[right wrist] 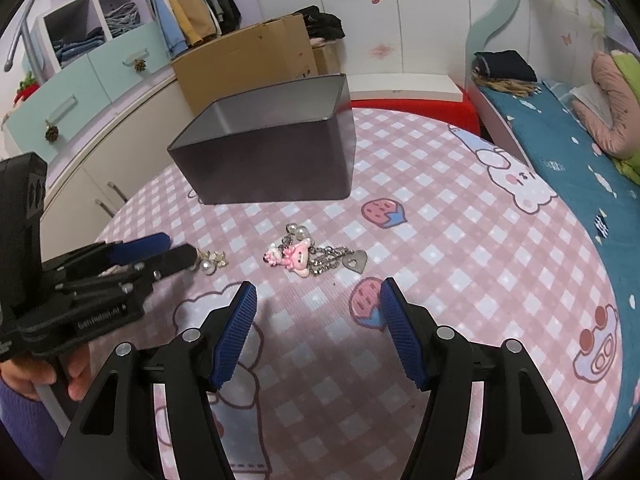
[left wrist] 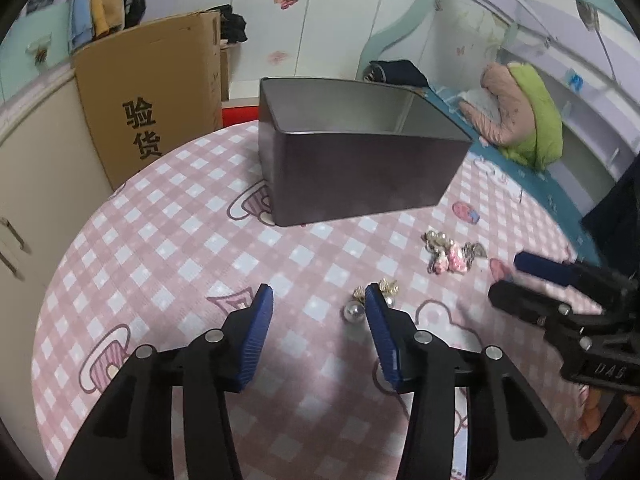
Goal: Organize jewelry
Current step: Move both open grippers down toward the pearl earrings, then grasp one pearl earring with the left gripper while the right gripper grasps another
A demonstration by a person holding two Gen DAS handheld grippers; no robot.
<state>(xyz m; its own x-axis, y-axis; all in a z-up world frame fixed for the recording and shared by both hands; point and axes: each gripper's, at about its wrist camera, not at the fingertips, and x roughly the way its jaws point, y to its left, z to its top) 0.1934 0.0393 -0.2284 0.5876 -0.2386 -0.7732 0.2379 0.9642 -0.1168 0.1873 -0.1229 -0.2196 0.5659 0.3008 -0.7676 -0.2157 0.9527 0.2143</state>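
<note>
On my station: a round table under a pink checked tablecloth (right wrist: pixel 460 240) printed with strawberries and cartoon animals. Item one, a dark box (left wrist: pixel 360 168) with its top open, standing toward the far side of the table; I can see a pale inner wall in the left wrist view. Item two, a pair of pearl earrings (left wrist: pixel 374 300) with gold tops, lying on the cloth right at the tip of my left gripper's right-hand finger, partly hidden by its blue pad (left wrist: pixel 380 332). Item three, a pink charm on a silver chain (right wrist: pixel 308 258) with a grey heart tag and small pearls, lying in a loose heap between the box and my right gripper, just beside the earrings. My left gripper (left wrist: pixel 320 300) is released, fingers spread wide above the cloth, gripping nothing. My right gripper (right wrist: pixel 318 292) is likewise spread wide and empty — it hovers short of the chain, apart from it. Surroundings: a cardboard carton (left wrist: pixel 156 92) with printed characters behind the table, hanging clothes (right wrist: pixel 188 4), pale cupboards, and a bed with a teal sheet (right wrist: pixel 568 152) off to the right — pink and green bedding on it.
</note>
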